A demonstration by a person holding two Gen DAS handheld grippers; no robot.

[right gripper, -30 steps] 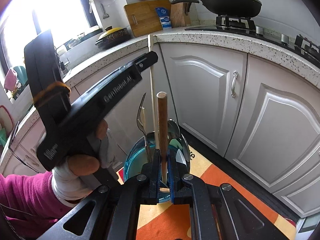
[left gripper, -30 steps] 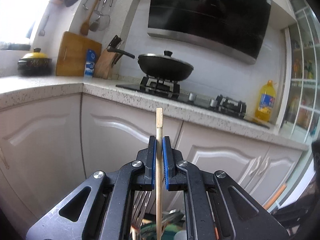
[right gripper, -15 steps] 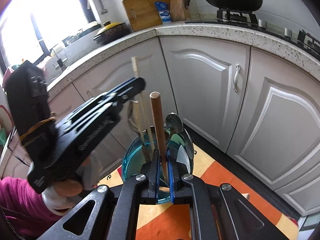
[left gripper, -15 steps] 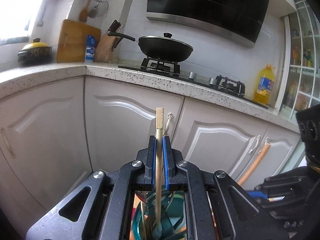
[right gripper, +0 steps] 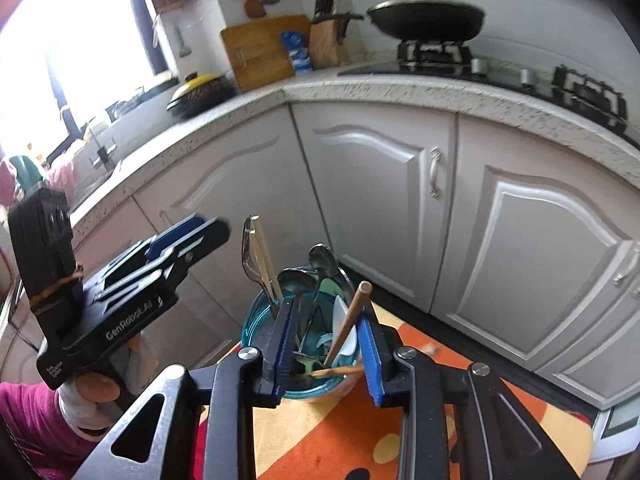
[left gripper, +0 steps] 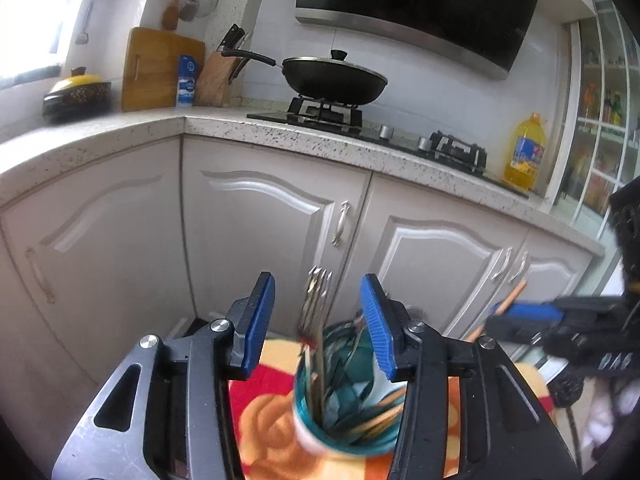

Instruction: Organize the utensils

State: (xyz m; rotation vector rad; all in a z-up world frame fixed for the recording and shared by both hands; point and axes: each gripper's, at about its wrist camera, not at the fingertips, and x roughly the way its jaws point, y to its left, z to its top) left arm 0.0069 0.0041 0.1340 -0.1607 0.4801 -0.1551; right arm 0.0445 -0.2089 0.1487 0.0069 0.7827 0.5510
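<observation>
1. Cabinets (right gripper: 360,184) and speckled counter (right gripper: 400,84) fill 12 o'clock of both views; an orange patterned cloth (right gripper: 420,400) lies beneath.
2. Left gripper (left gripper: 318,320): its jaws, clamped on a pale chopstick (right gripper: 266,258) 1 second ago, are opening wide with nothing pressed between them.
3. Right gripper (right gripper: 326,344): its jaws are opening too; the brown-tipped wooden stick (right gripper: 348,320) leans free between the pads.
4. Blue glass jar (right gripper: 256,328), at 6 o'clock, now holds both sticks beside fork (right gripper: 249,256) and spoons (right gripper: 320,258). Both drops look complete.
</observation>
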